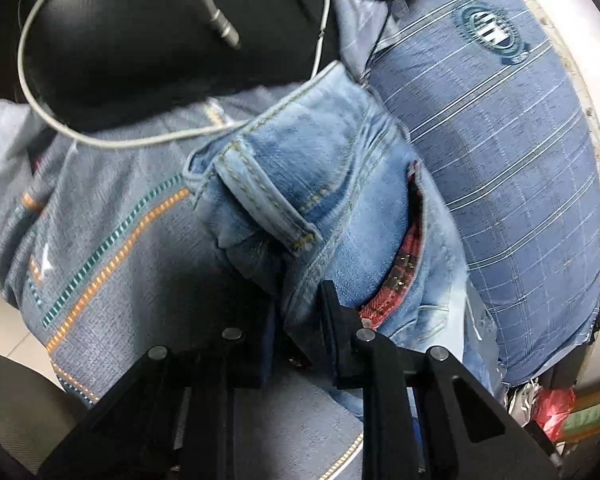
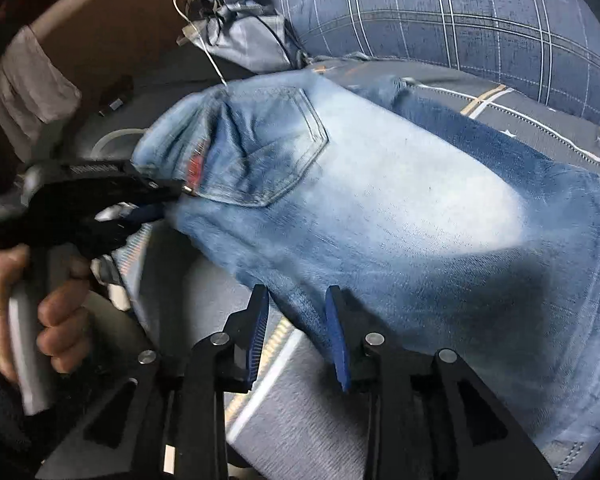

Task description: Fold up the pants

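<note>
Bedspread point(image 2: 320, 420) bears jeans point(image 2: 400, 220), waistband pinched in left tongs point(image 1: 300, 320).

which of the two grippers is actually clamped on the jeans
The left gripper, pinching the jeans at the waistband; the right gripper stands open.

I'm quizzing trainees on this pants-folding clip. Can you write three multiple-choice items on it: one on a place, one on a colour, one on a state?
1. Where does the left gripper hold the jeans?
A. at the waistband end
B. at a leg hem
C. nowhere

2. What colour is the pillow beside the jeans?
A. plain white
B. blue with pale stripes
C. green

3. How does the right gripper stand?
A. shut on the cable
B. shut on the pillow
C. open over the jeans' edge

Answers: 1 A, its fingers clamp denim by the belt loop. 2 B, striped blue cloth shows in both views. 3 C, a gap shows between its pads.
</note>
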Demonstrator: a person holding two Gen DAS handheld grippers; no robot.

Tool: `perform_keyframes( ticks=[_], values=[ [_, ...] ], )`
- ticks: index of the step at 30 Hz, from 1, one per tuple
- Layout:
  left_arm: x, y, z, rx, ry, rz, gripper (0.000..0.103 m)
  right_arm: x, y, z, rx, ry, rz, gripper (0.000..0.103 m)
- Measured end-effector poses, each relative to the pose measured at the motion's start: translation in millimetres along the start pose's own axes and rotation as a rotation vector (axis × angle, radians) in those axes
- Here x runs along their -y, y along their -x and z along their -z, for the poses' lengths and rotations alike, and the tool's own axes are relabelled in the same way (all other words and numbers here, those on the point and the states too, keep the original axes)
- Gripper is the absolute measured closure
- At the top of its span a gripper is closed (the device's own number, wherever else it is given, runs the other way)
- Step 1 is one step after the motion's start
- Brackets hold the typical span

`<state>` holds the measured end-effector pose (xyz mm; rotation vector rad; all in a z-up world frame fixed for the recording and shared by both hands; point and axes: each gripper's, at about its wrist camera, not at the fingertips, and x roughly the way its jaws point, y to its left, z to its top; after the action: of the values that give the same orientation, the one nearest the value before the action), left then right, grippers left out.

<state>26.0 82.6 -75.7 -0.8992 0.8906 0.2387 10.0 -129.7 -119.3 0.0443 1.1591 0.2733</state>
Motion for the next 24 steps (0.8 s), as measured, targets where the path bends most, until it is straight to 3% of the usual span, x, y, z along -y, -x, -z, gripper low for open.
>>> perform_keyframes(
  ticks=[1,3,5,8,13,15,17,20,24],
  values=[
    [1.9,4.0,0.0,0.015,-0.007,0.002,0.08,1.1,12.2,-1.8,0.03,-0.009,-0.028,0.069],
    [2.3,7.5,2.2,0.026,0.001,0.009,0.073,9.1,44.2,-3.9,0.115,-0.04,-0.064,0.052],
    [0.0,4.6,3.7,0.003,0.036,0.016,0.05,32.7,81.0,1.9,0.207,-0.103,-0.047,0.046],
    [2.9,3.1,12.5,-0.042,0.077,0.051,0.048,83.8,129.7,14.8,0.305,-0.253,0.058,0.045],
    [37.5,12.1,33.4,-0.064,0.013,0.119,0.046,148.8,204.4,74.0,0.475,-0.532,0.228,0.044],
    [50.9,8.8,38.8,-0.104,-0.026,0.143,0.046,164.0,214.9,93.4,0.461,-0.597,0.306,0.044],
    [56.2,5.8,42.8,-0.11,-0.045,0.114,0.046,177.2,215.1,111.4,0.406,-0.659,0.389,0.046],
    [52.1,1.0,41.2,-0.126,-0.011,0.106,0.046,190.7,210.0,124.0,0.37,-0.746,0.351,0.063],
    [41.5,0.0,38.3,-0.121,0.02,0.104,0.051,189.7,196.8,126.9,0.304,-0.774,0.363,0.065]
  ],
)
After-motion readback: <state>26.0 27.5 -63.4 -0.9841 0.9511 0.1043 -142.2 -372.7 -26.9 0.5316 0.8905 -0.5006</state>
